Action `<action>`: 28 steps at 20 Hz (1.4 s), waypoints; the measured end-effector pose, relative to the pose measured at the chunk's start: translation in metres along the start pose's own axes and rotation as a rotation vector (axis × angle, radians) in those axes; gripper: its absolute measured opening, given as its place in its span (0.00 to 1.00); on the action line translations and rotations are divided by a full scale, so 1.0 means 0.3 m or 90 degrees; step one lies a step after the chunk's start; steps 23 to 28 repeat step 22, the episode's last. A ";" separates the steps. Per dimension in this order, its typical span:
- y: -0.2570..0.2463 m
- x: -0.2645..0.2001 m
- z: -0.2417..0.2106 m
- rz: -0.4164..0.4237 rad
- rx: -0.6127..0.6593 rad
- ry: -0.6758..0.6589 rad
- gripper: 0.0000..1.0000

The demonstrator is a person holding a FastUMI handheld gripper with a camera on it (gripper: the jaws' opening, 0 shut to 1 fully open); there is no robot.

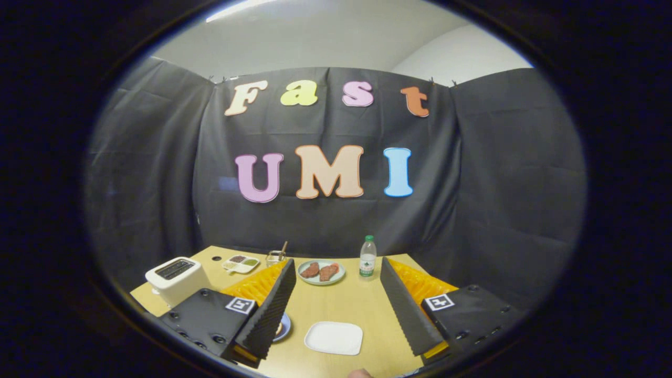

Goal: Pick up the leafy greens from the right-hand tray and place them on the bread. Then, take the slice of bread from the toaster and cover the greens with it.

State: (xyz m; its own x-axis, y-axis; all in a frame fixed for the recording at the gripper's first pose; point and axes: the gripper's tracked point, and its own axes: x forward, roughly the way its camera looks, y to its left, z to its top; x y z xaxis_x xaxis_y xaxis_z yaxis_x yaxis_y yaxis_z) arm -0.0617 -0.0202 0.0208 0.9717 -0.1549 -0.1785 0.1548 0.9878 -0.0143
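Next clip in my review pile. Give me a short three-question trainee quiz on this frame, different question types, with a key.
1. True or false: the gripper has its fingers closed on the water bottle.
2. Multiple choice: what lies on the round plate beyond the fingers? A) two reddish-brown pieces of meat B) a sliced apple C) nothing
3. Fill in: the white toaster stands on the wooden table beside the ______ finger.

Key
1. False: the fingers are spread apart with nothing between them; the bottle stands beyond them.
2. A
3. left. The flat white tray lies between the fingers.
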 end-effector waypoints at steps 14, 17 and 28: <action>-0.050 -0.014 0.059 -0.023 -0.021 -0.028 1.00; -0.052 -0.010 0.061 -0.024 -0.028 -0.033 1.00; -0.064 -0.012 0.081 -0.028 -0.033 -0.044 1.00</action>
